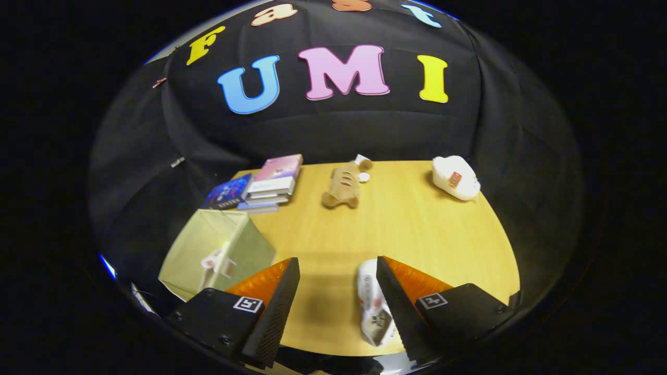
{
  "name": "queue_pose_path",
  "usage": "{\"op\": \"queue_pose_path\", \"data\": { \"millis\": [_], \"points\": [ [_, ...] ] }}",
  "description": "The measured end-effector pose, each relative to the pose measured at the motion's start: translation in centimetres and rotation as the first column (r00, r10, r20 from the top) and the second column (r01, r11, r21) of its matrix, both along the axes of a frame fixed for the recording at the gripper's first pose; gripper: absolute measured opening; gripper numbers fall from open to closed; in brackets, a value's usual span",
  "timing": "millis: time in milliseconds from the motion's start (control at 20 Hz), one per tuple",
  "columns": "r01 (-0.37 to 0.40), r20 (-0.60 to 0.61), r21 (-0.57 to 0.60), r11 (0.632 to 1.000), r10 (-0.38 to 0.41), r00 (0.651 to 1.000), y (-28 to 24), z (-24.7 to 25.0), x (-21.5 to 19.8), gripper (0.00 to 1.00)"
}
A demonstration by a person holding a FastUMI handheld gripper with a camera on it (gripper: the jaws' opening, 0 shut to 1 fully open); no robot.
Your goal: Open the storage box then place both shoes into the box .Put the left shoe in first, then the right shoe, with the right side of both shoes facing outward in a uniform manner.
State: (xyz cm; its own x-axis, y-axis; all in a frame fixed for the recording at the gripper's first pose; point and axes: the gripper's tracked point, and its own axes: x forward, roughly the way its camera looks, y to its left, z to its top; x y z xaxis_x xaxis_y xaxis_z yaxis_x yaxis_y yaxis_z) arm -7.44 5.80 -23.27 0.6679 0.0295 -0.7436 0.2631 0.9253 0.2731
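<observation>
Between the spread fingers of the gripper [337, 291] nothing is held; a white shoe [373, 307] lies against the right finger. Left, the storage box [219, 252] stands on the worktop [417, 229]; beyond, another white shoe [455, 178].

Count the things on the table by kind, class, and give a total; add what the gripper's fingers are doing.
White shoes: 2, one beyond the fingers, one against the inner side of the right finger.
Books: about 5, stacked; exact count unclear.
Plush toy: 1.
Storage box: 1, pale green, lid shut.
Total: about 9.
Gripper: open, holding nothing.
</observation>
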Motion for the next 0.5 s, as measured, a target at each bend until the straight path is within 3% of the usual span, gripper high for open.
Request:
{"op": "queue_pose_path", "data": {
  "millis": [250,500],
  "points": [
    [-0.102,-0.159,-0.094,0.99,0.086,0.984,-3.5,-6.6,-6.8,0.92],
    [-0.241,-0.231,-0.069,0.968,0.22,0.948,-1.7,-11.5,-8.9,0.88]
  ]
}}
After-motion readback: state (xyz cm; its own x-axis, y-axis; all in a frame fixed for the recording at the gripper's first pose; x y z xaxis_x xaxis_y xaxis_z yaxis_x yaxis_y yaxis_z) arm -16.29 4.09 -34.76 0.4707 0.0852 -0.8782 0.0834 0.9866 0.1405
